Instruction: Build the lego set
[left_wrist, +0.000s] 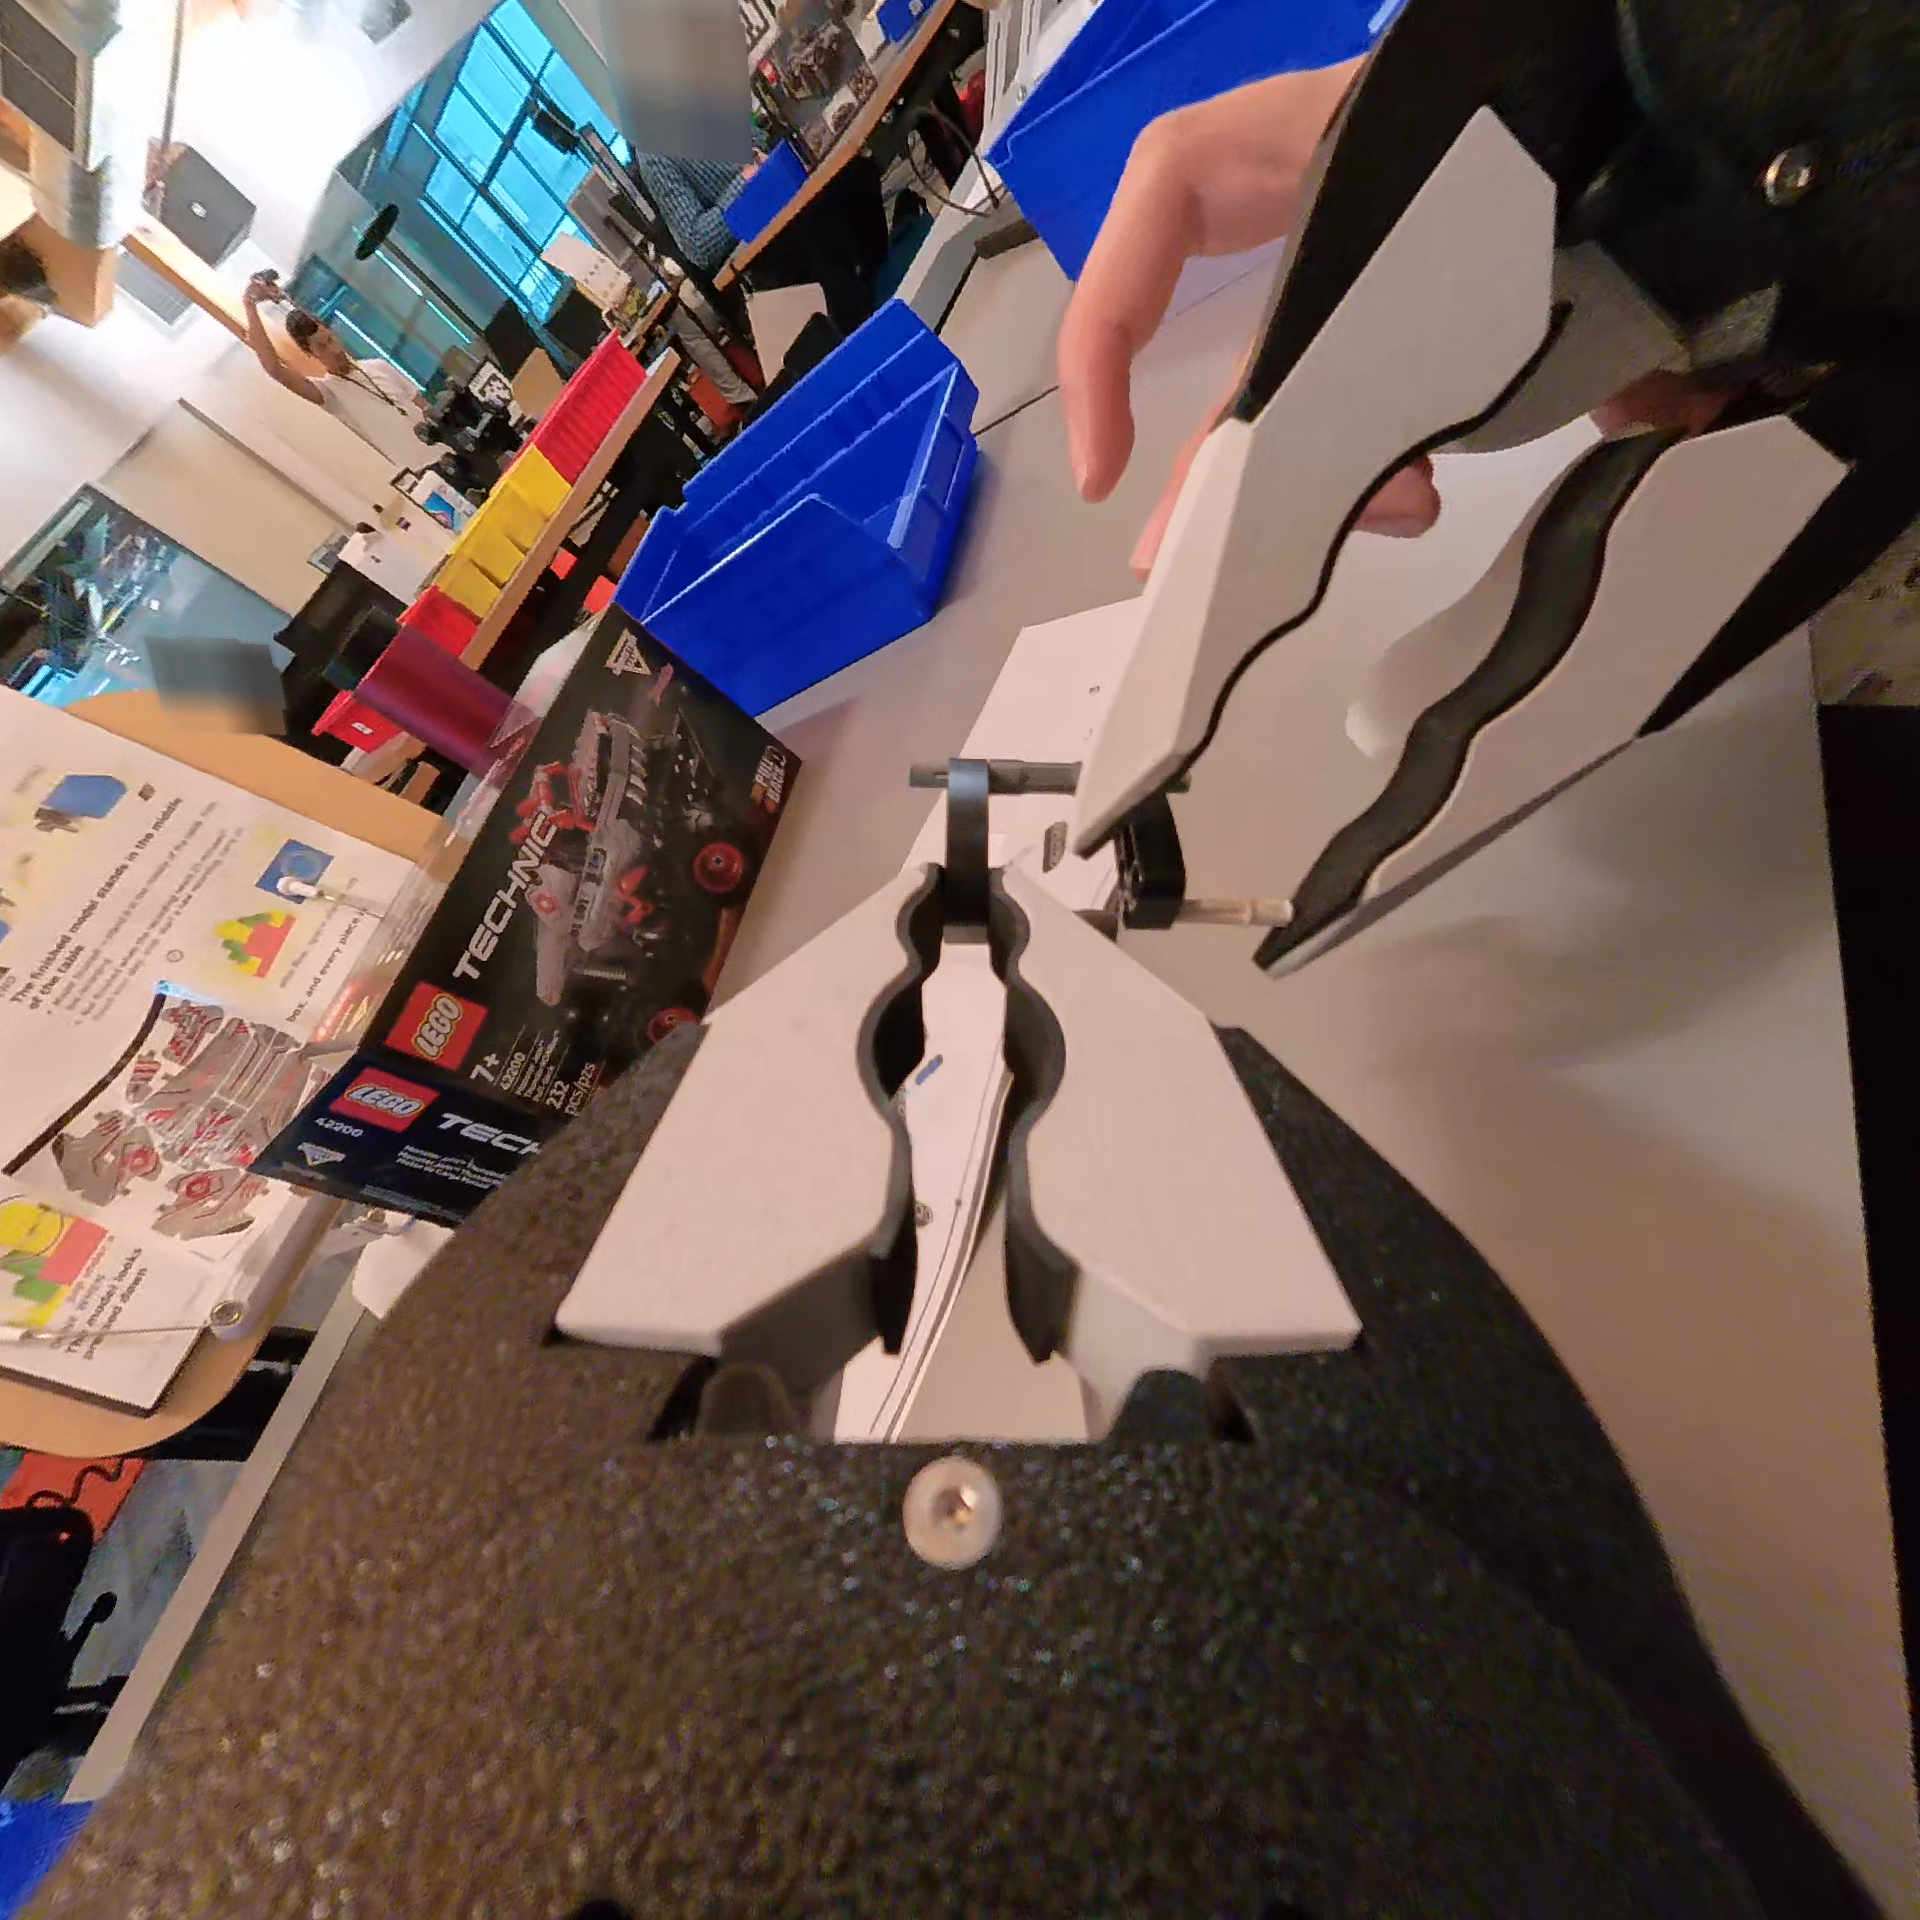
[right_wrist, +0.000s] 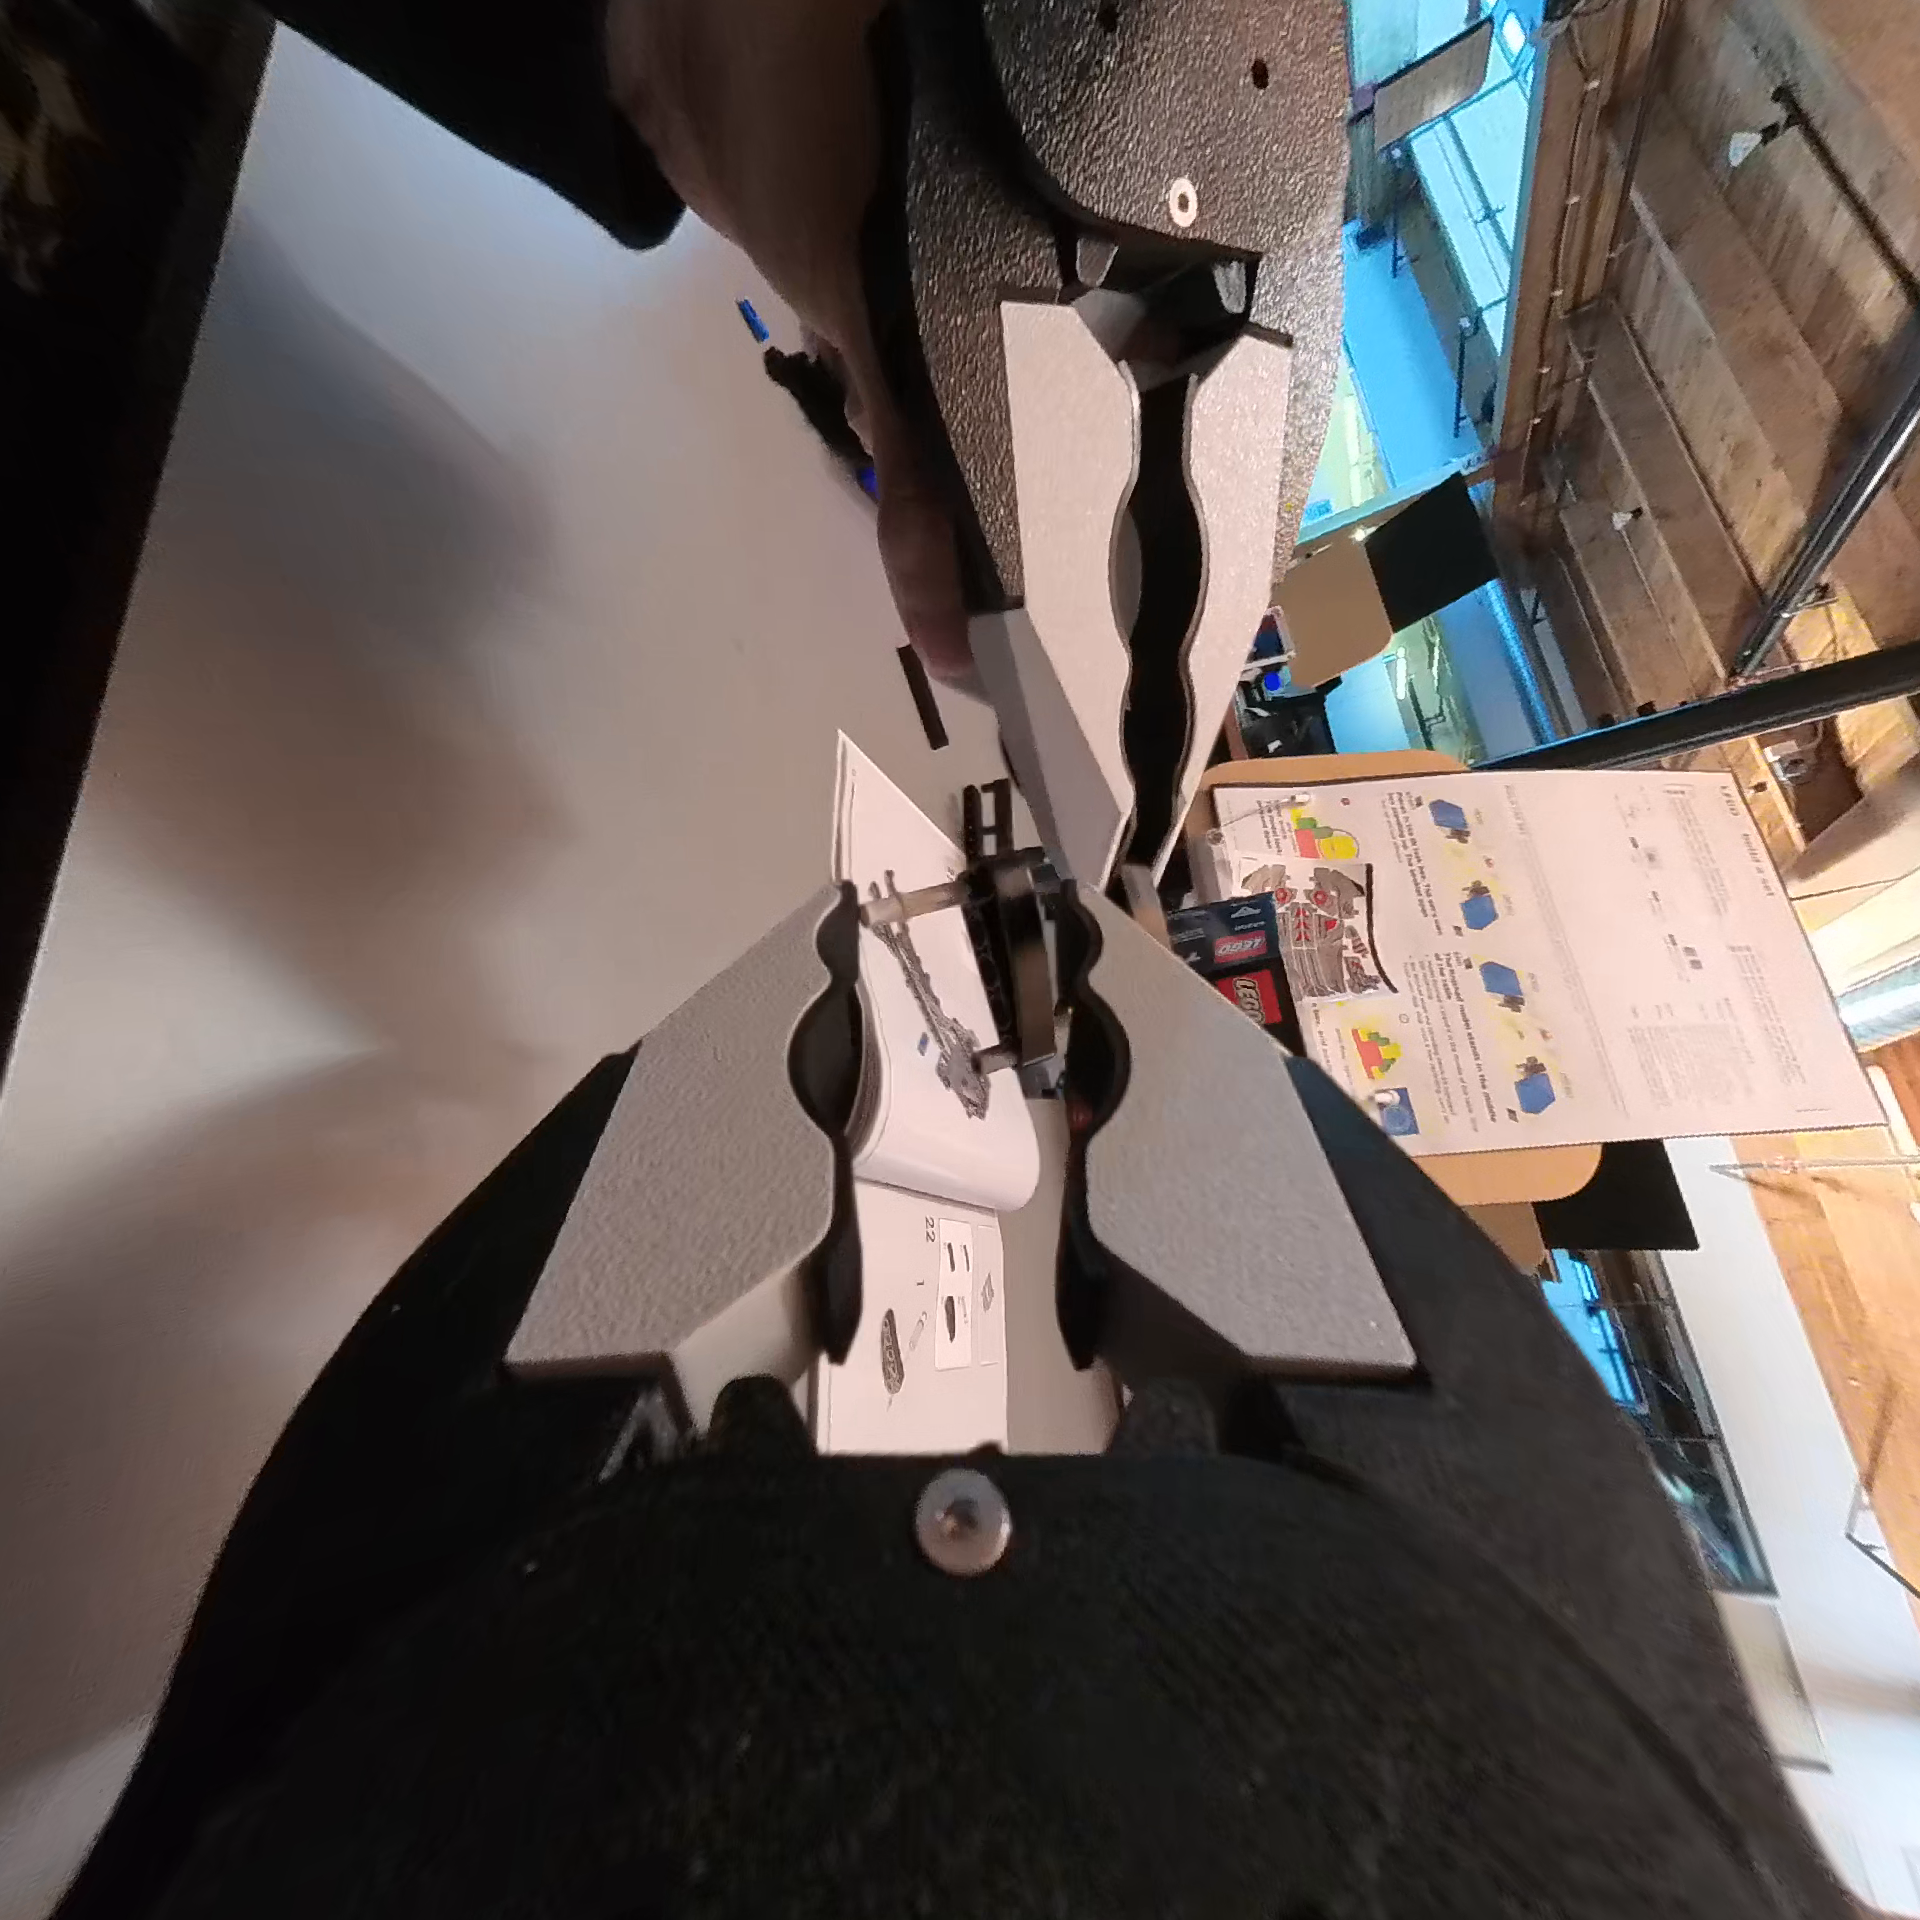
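While the left gripper is clenched on a thin black lego piece carrying a grey axle, the right gripper holds a black lego assembly between its tips — a pale axle pokes out sideways. Both are held just above the open instruction booklet on the white worktop. The lego box stands just beside blue bins.
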